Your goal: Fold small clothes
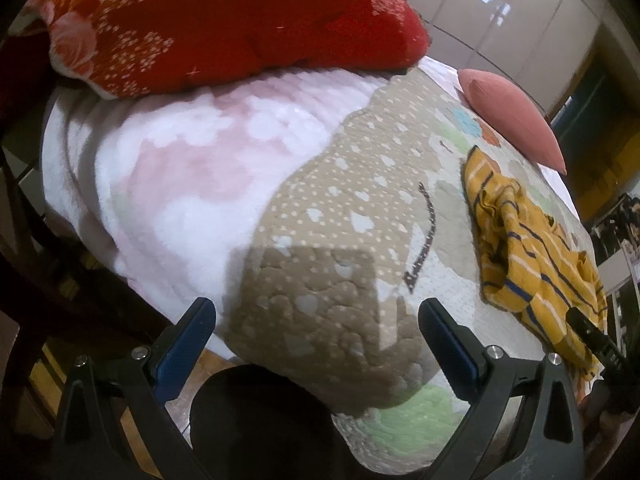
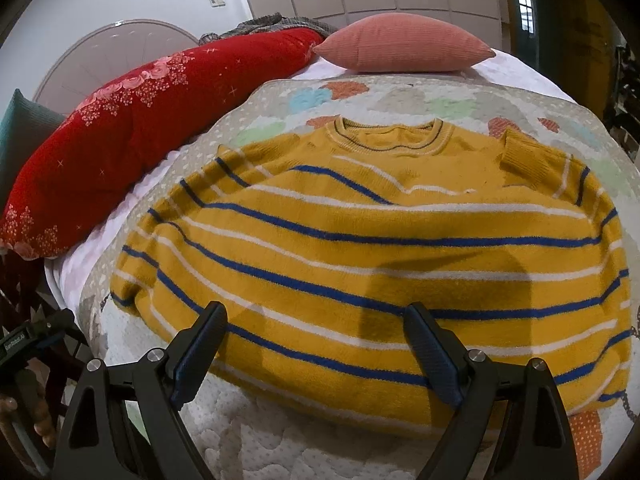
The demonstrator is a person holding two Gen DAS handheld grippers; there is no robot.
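Striped sweater (image 2: 360, 248) flat on quilt (image 2: 248, 432), unfolded. Right gripper (image 2: 316, 350) fingers apart above hem; left gripper (image 1: 316, 344) apart, off-garment. Pinch sleeve edge cleanly, avoid snagging quilt.

Your sweater (image 2: 372, 248) is a fuzzy, matt knit of mustard yarn with ribbed collar and cuff, and it lies on a quilted cotton-looking bedspread (image 2: 248, 440) whose stitched surface is puckered and dull. Beside it you have a plush, fleecy pink-and-white blanket (image 1: 192, 168), a soft velvety red quilt (image 2: 120, 152) with a faint sheen, and a corduroy-ribbed pink cushion (image 2: 404, 44). Your left claw (image 1: 316, 344) and right claw (image 2: 316, 352) are matt black plastic with bright metal pins and textured blue rubbery pads (image 1: 184, 348), while the wardrobe doors (image 1: 520, 12) behind look glossy and smooth.
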